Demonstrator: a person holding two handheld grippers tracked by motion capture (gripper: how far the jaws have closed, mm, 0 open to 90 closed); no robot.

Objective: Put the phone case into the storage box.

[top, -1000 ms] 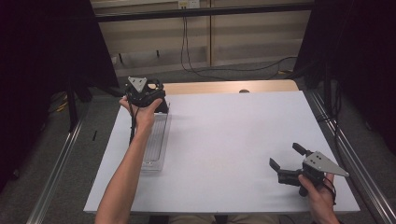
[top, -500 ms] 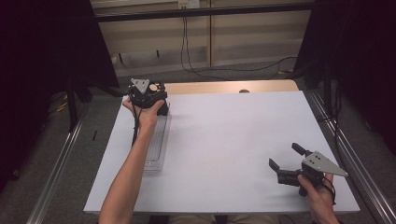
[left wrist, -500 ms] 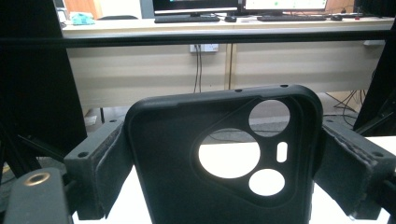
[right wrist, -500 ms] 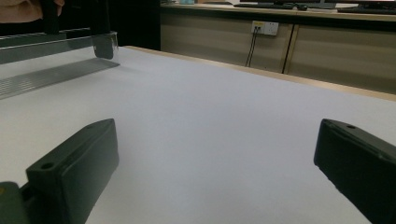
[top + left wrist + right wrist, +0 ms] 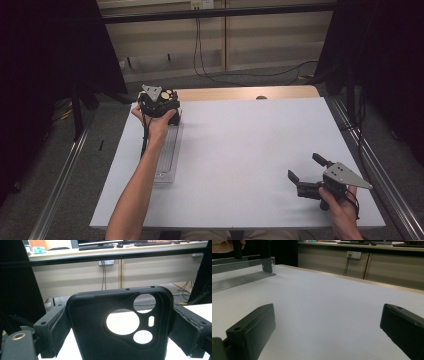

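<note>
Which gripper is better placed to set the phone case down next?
Left. The left gripper already clamps the phone case over the clear tray; the right gripper sits open, empty, far across the table.

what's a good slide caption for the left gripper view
Left gripper clamps a black phone case by its sides, camera cutouts facing the lens.

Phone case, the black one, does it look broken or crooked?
No. The phone case sits upright and whole between the left gripper's jaws; its holes are neat camera cutouts. The right gripper hangs open over the bare white table. Nothing stands out.
</note>
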